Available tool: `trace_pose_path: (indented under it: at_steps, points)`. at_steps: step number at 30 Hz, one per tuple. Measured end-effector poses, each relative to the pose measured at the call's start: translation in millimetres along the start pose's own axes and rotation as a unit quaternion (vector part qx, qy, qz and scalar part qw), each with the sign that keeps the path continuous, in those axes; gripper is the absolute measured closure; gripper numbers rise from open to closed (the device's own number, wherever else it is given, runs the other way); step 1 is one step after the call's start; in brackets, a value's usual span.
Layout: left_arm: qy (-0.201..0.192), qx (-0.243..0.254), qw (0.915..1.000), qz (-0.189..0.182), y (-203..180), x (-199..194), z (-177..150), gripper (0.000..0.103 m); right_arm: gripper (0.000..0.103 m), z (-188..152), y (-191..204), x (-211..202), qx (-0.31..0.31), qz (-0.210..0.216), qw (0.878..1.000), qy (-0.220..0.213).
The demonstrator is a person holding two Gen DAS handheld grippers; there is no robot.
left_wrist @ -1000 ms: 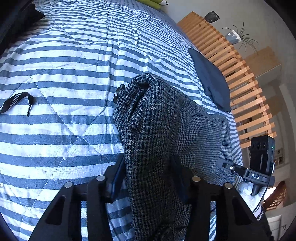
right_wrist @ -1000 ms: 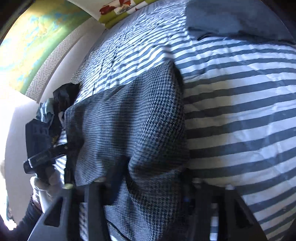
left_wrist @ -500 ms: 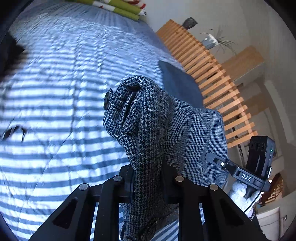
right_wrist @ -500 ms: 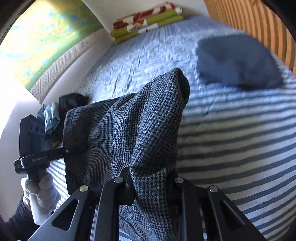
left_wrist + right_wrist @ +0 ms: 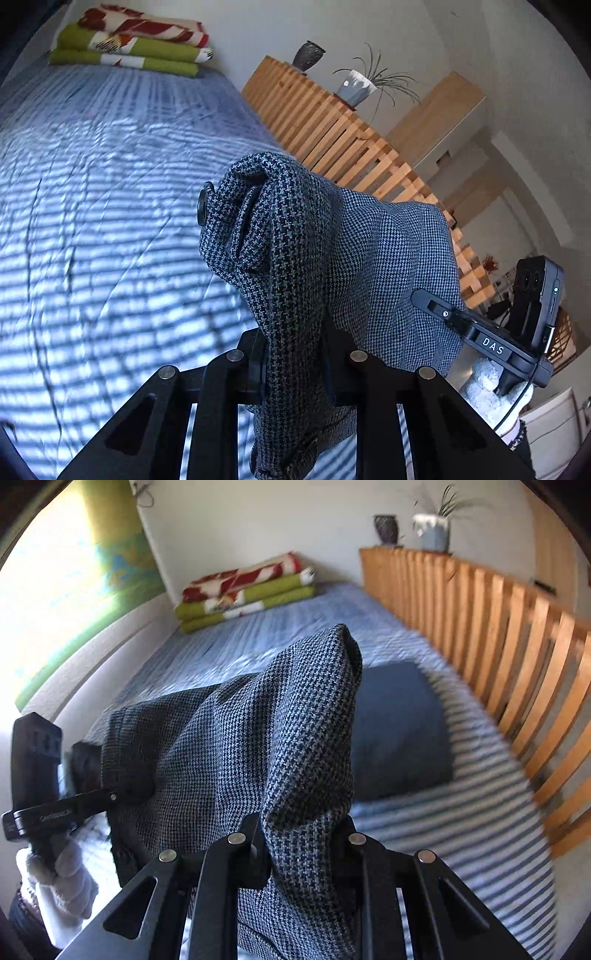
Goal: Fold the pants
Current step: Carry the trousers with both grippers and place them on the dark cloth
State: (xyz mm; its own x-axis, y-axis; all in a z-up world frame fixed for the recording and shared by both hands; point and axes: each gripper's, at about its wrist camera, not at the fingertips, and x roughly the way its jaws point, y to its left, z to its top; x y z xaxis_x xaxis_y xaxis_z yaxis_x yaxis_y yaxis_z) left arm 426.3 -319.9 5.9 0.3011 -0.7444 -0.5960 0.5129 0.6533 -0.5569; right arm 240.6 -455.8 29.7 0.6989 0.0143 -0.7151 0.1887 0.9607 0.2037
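Observation:
Grey houndstooth pants (image 5: 369,258) hang lifted above the striped bedspread (image 5: 92,221), stretched between both grippers. In the left wrist view my left gripper (image 5: 293,365) is shut on a bunched edge with a dark button (image 5: 202,210). To the right, a white-gloved hand (image 5: 491,387) holds the right gripper's black body (image 5: 487,339) at the cloth's other end. In the right wrist view my right gripper (image 5: 303,845) is shut on a fold of the pants (image 5: 221,746). The left gripper's body (image 5: 48,812) shows at far left. The pants' lower part is hidden below the fingers.
A dark blue folded cloth (image 5: 399,731) lies on the bed near a wooden slatted rail (image 5: 498,646). Folded green and red blankets (image 5: 247,590) are stacked at the far end. Pots (image 5: 432,531) stand on top of the rail. Dark clothes (image 5: 85,768) lie at the left edge.
Both grippers closed tighter on the pants and rose, lifting the cloth off the bedspread. Both views tilted up, so the far wall and blankets now show.

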Motion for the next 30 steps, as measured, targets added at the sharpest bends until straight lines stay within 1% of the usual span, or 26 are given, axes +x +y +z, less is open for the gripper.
trace_pose_path:
  at_steps: [2, 5, 8, 11, 14, 17, 18, 19, 20, 21, 22, 23, 24, 25, 26, 27, 29, 30]
  points:
    - [0.0, 0.005, 1.0, 0.003, -7, 22, 23, 0.081, 0.085, 24, -8, 11, 0.0, -0.018, 1.0, -0.006]
    - [0.005, -0.001, 1.0, -0.005, -8, 59, 52, 0.081, 0.085, 50, -21, 30, 0.003, -0.04, 0.999, -0.013]
    - [0.007, -0.002, 1.0, -0.005, -6, 96, 74, 0.081, 0.085, 72, -40, 54, 0.017, -0.05, 0.998, -0.014]
    - [0.013, -0.001, 0.9999, -0.003, -1, 135, 89, 0.081, 0.085, 88, -58, 82, 0.023, -0.063, 0.998, -0.008]
    - [0.021, -0.003, 0.9998, -0.001, 9, 170, 97, 0.081, 0.085, 100, -77, 114, 0.021, -0.08, 0.997, 0.002]
    - [0.027, -0.011, 0.9996, -0.003, 22, 204, 100, 0.081, 0.085, 102, -94, 141, 0.033, -0.088, 0.996, 0.011]
    - [0.028, -0.007, 0.9996, 0.0, 24, 216, 102, 0.08, 0.085, 103, -100, 151, 0.032, -0.097, 0.995, 0.012]
    - [0.031, -0.002, 0.9995, 0.009, 27, 228, 104, 0.077, 0.085, 102, -105, 158, 0.03, -0.109, 0.994, 0.013]
    - [0.039, -0.002, 0.999, 0.02, 32, 242, 105, 0.068, 0.082, 102, -113, 170, 0.027, -0.136, 0.99, 0.018]
    - [0.051, -0.004, 0.9979, 0.039, 37, 253, 107, 0.063, 0.073, 101, -121, 180, 0.033, -0.16, 0.986, 0.027]
    - [0.055, -0.014, 0.9965, 0.062, 43, 260, 109, 0.054, 0.069, 102, -132, 189, 0.045, -0.185, 0.981, 0.039]
    - [0.046, -0.022, 0.9966, 0.064, 48, 260, 111, 0.054, 0.061, 102, -142, 192, 0.061, -0.196, 0.978, 0.039]
    - [0.035, -0.029, 0.9971, 0.062, 51, 256, 112, 0.054, 0.053, 102, -151, 192, 0.078, -0.196, 0.977, 0.032]
    - [0.028, -0.032, 0.9972, 0.062, 53, 252, 112, 0.054, 0.052, 102, -156, 187, 0.092, -0.197, 0.976, 0.018]
    - [0.024, -0.026, 0.9973, 0.065, 53, 248, 112, 0.054, 0.051, 102, -156, 182, 0.092, -0.203, 0.975, 0.008]
    - [0.023, -0.017, 0.9973, 0.067, 51, 244, 111, 0.054, 0.051, 100, -153, 178, 0.085, -0.21, 0.974, 0.002]
    - [0.026, -0.001, 0.9971, 0.071, 49, 233, 107, 0.054, 0.051, 99, -141, 170, 0.062, -0.242, 0.968, -0.009]
    - [0.03, 0.003, 0.9973, 0.068, 49, 225, 104, 0.054, 0.051, 96, -135, 164, 0.055, -0.245, 0.968, -0.014]
